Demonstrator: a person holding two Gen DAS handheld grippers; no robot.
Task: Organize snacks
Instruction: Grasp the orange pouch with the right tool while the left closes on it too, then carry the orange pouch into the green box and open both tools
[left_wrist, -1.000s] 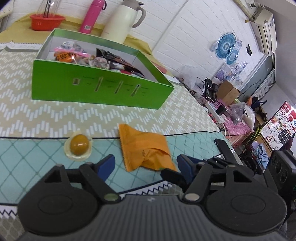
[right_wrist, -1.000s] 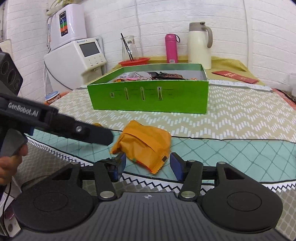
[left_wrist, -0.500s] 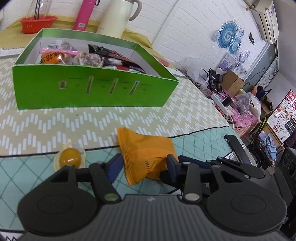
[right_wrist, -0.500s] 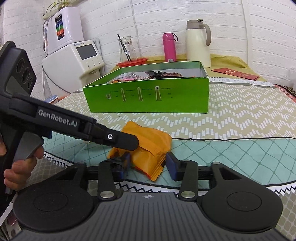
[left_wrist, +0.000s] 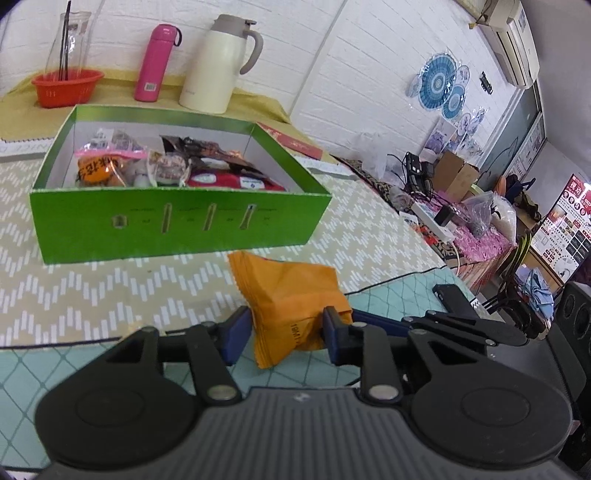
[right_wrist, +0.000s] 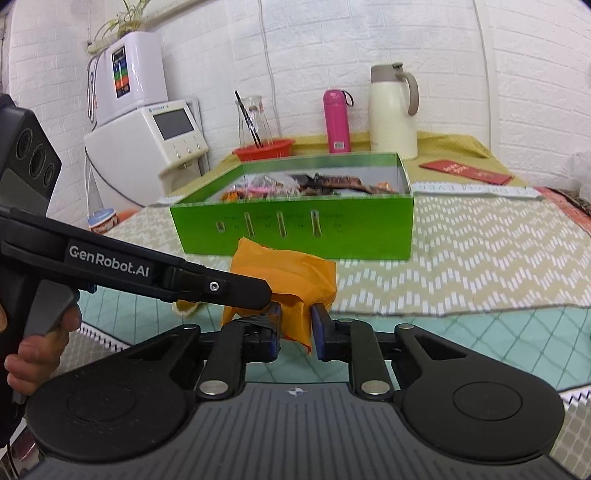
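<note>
An orange snack packet (left_wrist: 291, 295) is held between both grippers, lifted off the table in front of the green box (left_wrist: 177, 232). My left gripper (left_wrist: 284, 332) is shut on the packet's near end. My right gripper (right_wrist: 295, 328) is shut on a corner of the same packet (right_wrist: 291, 277). The left tool's body (right_wrist: 147, 273) crosses the right wrist view from the left. The box (right_wrist: 295, 229) holds several wrapped snacks. A round jelly cup (right_wrist: 186, 308) lies on the table, mostly hidden behind the left tool.
Behind the box stand a cream thermos jug (left_wrist: 218, 62), a pink bottle (left_wrist: 155, 62) and a red basket with a glass carafe (left_wrist: 66, 86). A red envelope (right_wrist: 465, 171) lies at the back right. The table's right edge drops to a cluttered floor (left_wrist: 461, 221).
Both grippers closed on the orange packet and lifted it toward the box. The jelly cup dropped out of the left wrist view.
</note>
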